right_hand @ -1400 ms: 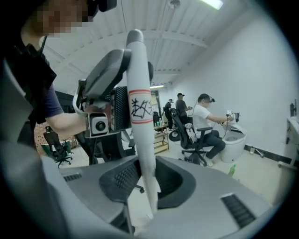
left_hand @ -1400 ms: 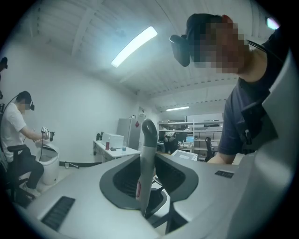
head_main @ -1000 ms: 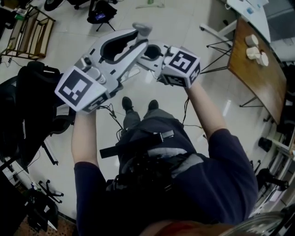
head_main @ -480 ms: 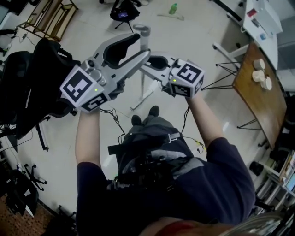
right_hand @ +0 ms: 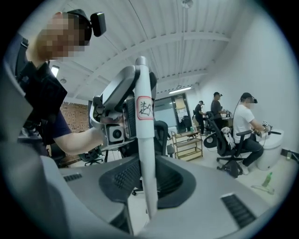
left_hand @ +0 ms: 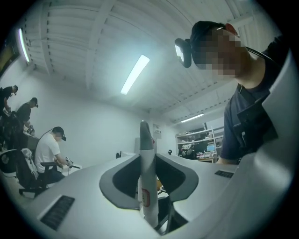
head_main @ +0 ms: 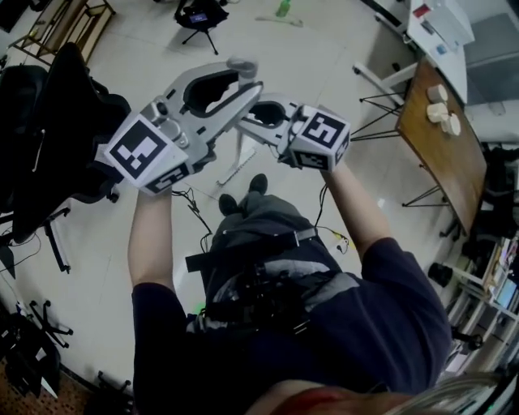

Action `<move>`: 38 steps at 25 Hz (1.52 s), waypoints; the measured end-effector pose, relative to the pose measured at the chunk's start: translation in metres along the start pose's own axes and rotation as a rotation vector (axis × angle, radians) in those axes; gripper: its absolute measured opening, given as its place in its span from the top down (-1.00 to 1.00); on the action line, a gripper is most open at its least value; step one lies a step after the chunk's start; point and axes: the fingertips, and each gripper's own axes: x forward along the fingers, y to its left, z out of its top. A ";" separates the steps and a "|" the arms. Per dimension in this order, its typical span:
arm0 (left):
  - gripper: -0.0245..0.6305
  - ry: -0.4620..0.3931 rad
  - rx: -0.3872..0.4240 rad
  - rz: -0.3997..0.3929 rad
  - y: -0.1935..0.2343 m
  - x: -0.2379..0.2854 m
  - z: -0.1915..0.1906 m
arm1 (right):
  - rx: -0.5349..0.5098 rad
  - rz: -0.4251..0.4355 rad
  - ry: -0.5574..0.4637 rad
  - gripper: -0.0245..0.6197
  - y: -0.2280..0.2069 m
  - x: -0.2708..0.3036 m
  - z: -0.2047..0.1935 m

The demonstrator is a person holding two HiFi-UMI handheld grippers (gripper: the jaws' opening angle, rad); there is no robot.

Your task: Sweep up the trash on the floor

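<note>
A broom with a pale handle (head_main: 242, 66) stands upright in front of the person, its brush (head_main: 235, 168) on the floor by the feet. My left gripper (head_main: 246, 87) is shut on the handle (left_hand: 146, 186) just below its top; its jaws have just been closing, with the handle between them. My right gripper (head_main: 250, 115) is shut on the same handle (right_hand: 145, 154) a little lower, from the other side. A green bottle (head_main: 282, 10) lies on the floor at the far end, also visible in the right gripper view as the bottle (right_hand: 266, 179).
A black office chair (head_main: 49, 138) stands at the left, a wooden table (head_main: 442, 154) with cups (head_main: 442, 113) at the right. A black stand (head_main: 199, 16) and a shelf rack (head_main: 69, 24) are at the far end. Cables (head_main: 195, 207) trail by the feet. Seated people (right_hand: 245, 126) work nearby.
The person has stepped across the floor, and both grippers have carried the broom along. The office chair at the left now shows larger, and the green bottle has come into view.
</note>
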 end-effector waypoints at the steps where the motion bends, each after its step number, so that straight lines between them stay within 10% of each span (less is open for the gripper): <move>1: 0.63 -0.003 0.004 -0.004 -0.005 -0.002 0.001 | -0.005 0.001 0.006 0.59 0.004 0.000 0.000; 13: 0.63 -0.062 0.036 -0.048 -0.027 -0.027 0.052 | -0.108 0.025 0.008 0.58 0.031 0.017 0.046; 19: 0.62 -0.041 0.232 0.036 -0.041 -0.010 0.066 | -0.171 0.023 -0.030 0.59 0.036 -0.006 0.064; 25: 0.57 -0.061 0.233 0.043 -0.048 0.010 0.066 | -0.197 0.045 -0.103 0.60 0.033 -0.035 0.068; 31: 0.39 0.071 0.340 0.125 -0.049 0.057 0.049 | -0.203 0.174 -0.139 0.60 0.014 -0.071 0.064; 38: 0.59 0.081 0.195 0.282 -0.041 0.133 0.007 | -0.163 0.384 -0.130 0.59 -0.027 -0.126 0.034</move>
